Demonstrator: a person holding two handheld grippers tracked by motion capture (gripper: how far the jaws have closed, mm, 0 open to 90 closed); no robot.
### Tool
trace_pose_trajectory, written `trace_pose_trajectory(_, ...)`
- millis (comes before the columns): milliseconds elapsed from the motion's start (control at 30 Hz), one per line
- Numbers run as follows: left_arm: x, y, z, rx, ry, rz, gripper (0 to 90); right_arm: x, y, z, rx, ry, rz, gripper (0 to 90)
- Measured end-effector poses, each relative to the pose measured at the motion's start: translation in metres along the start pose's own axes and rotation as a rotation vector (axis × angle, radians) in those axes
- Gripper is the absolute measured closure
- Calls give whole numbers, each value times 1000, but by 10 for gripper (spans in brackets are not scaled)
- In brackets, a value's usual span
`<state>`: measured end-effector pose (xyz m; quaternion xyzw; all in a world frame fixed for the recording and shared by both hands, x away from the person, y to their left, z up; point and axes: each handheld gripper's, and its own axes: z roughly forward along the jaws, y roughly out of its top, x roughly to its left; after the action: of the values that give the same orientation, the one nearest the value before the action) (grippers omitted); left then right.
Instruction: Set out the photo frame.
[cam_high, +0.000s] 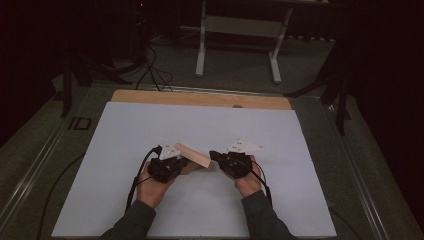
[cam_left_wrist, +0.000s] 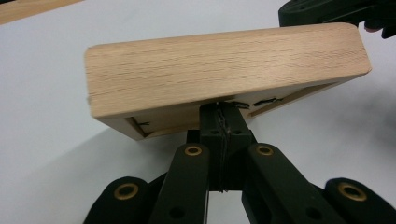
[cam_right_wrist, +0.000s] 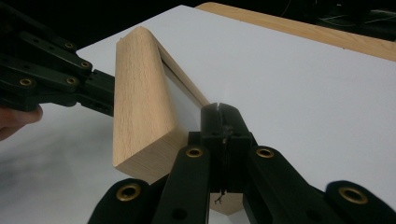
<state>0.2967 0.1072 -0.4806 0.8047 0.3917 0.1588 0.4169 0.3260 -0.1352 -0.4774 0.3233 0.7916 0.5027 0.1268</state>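
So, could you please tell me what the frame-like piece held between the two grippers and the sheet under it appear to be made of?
The wooden frame looks like light solid wood, perhaps beech: fine straight grain, rounded edges and a matte, unvarnished-looking surface. A thinner strip lines its recessed inner side. The white sheet beneath seems a smooth matte board or laminate, though paper cannot be ruled out. It lies on a wooden tabletop with a tan surface.

A: What is the box (cam_left_wrist: 224, 70) made of?
B: Pale wood, straight grain showing, sanded smooth, matt.

A: And the grippers?
B: Left gripper (cam_left_wrist: 223, 122) and right gripper (cam_right_wrist: 223, 122): matt black plastic, brass-coloured rivets.

A: The table (cam_high: 280, 140)?
B: Smooth, matt white sheet over a wooden board (cam_high: 200, 98).
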Motion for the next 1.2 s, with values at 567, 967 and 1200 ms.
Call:
trace_pose_trajectory(567,-4,0,9,-1,-13,-3,894,4,0,0,5,12,-27,896)
trace_pose_trajectory(967,-5,-2,14,7,-15,5,894,9,-1,1,17,16,-45,897)
trace_pose_trajectory(1200,-4,-2,13,10,-12,8,895,10,-1,1,20,19,-48,897)
